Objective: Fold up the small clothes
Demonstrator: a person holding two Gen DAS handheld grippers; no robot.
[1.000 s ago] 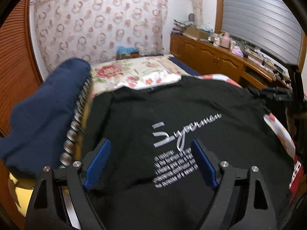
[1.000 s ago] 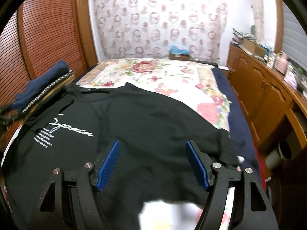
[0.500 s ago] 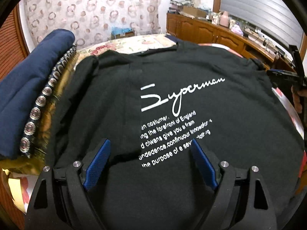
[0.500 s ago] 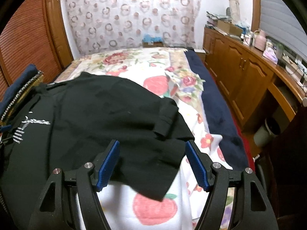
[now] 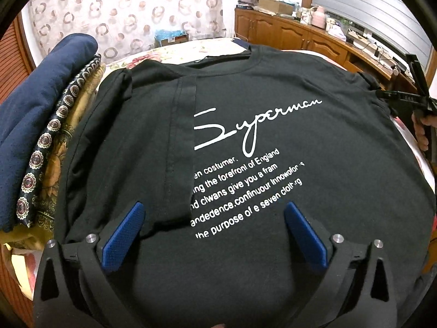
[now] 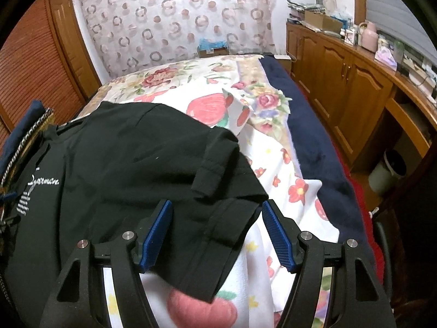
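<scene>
the black shirt (image 5: 273, 125) lies flat on the floral bed (image 6: 273, 164), print up, its left sleeve (image 5: 180, 147) folded in over part of the lettering. the left gripper (image 5: 213, 224) hangs low over the shirt's hem with jaws wide apart, closer to the print than half a second ago. the right gripper (image 6: 217, 232) has dropped toward the shirt's right edge; its jaws stand apart, now straddling the right sleeve (image 6: 215, 169) flap without clamping it. a navy pile (image 5: 35, 109) sits left of the shirt.

Floral bedsheet (image 6: 273, 147), navy blanket (image 5: 35, 114) beside patterned cloth (image 5: 54, 147), wooden cabinets (image 6: 341, 82), circle-print curtain (image 6: 174, 19), white bin (image 6: 387, 172).
</scene>
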